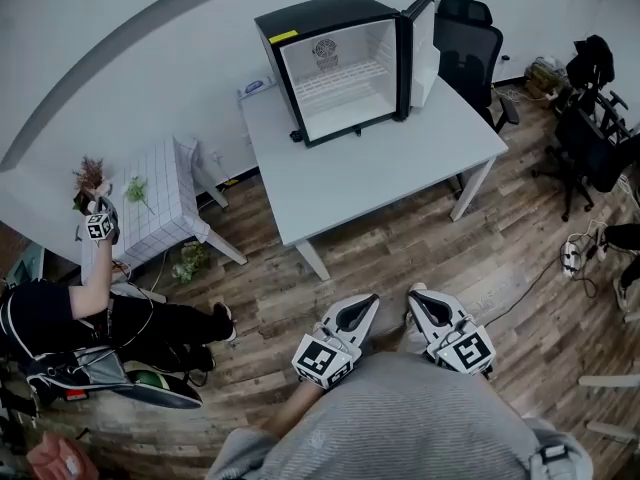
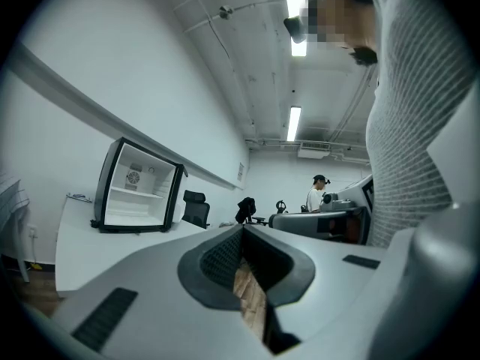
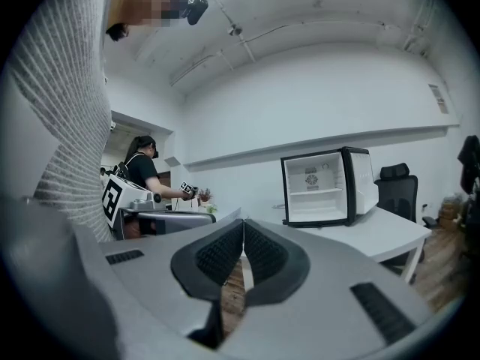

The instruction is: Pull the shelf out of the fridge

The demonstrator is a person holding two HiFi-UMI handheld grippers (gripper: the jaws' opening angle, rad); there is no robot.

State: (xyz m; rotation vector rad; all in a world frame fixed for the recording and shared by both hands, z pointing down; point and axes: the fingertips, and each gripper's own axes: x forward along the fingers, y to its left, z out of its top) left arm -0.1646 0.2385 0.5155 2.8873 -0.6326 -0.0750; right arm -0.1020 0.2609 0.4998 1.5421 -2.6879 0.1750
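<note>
- head view: the fridge stands open on the white counter, with its shelf inside at mid height. the left gripper and right gripper hover over the wood floor, well apart from the counter.
- left gripper view: jaws pressed together, holding nothing.
- right gripper view: jaws likewise closed and empty, fridge ahead.
</note>
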